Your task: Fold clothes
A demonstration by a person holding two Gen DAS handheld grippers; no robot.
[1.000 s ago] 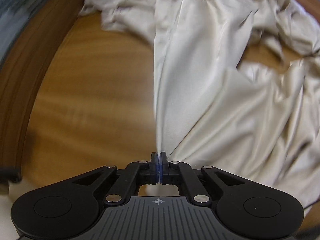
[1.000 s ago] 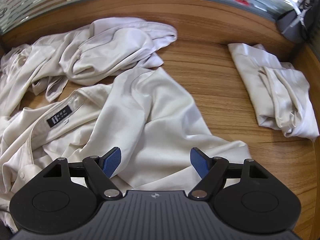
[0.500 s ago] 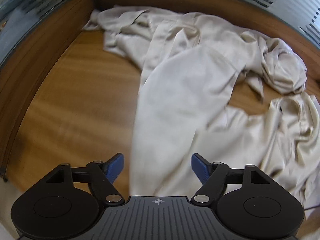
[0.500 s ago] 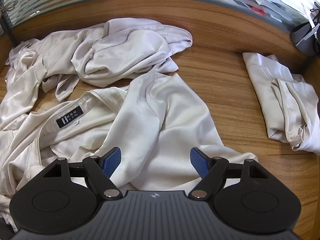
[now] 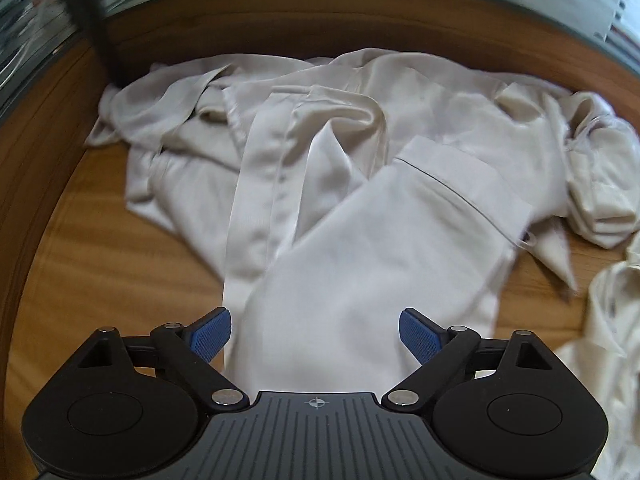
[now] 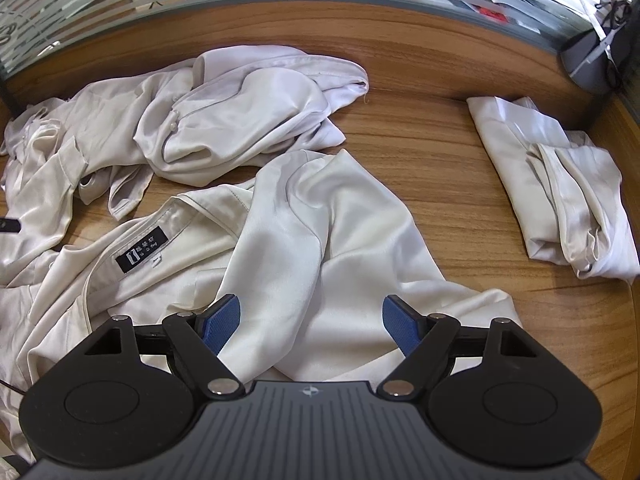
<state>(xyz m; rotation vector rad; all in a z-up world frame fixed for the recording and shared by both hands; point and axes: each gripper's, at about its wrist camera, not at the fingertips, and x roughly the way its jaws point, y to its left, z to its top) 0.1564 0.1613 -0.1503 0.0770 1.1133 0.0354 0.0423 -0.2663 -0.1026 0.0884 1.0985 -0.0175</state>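
A cream satin shirt (image 6: 320, 240) lies rumpled on the wooden table, its collar with a black label (image 6: 141, 254) facing up. My right gripper (image 6: 311, 322) hovers open just above the shirt's lower part, holding nothing. In the left wrist view a long sleeve with a cuff (image 5: 460, 184) stretches away from my left gripper (image 5: 315, 334), which stands open over the sleeve's near end. More crumpled cream garments (image 5: 280, 128) lie beyond the sleeve.
A second rumpled cream garment (image 6: 248, 112) lies at the back. A folded cream stack (image 6: 560, 184) rests at the right. A raised wooden rim (image 6: 360, 36) with striped glass behind bounds the table (image 6: 440, 152). A dark holder with scissors (image 6: 600, 52) stands far right.
My left gripper let go of the sleeve, opened, and the sleeve dropped flat onto the table. The right gripper stayed open and drew back slightly.
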